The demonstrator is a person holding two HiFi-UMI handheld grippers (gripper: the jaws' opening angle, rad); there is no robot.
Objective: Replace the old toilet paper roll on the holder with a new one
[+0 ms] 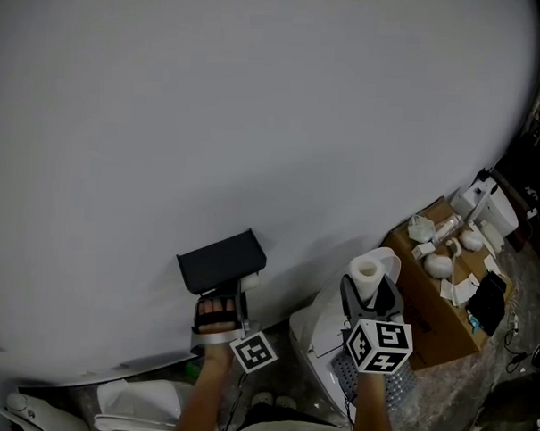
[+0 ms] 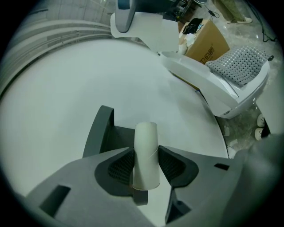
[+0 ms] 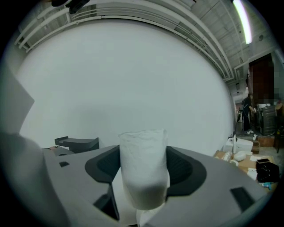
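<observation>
The left gripper (image 2: 146,163) is closing its ribbed pads on both sides of the bare, pale cardboard toilet-roll tube (image 2: 146,144), which is sitting right at the dark grey wall-mounted holder (image 2: 103,129). The right gripper (image 3: 143,174) is gripping the full white toilet paper roll (image 1: 369,270) upright between widely spread jaws, well apart from the holder

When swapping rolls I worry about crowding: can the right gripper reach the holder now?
Probably not yet: the left gripper is at the holder, fingers on the old tube, blocking the right gripper.
</observation>
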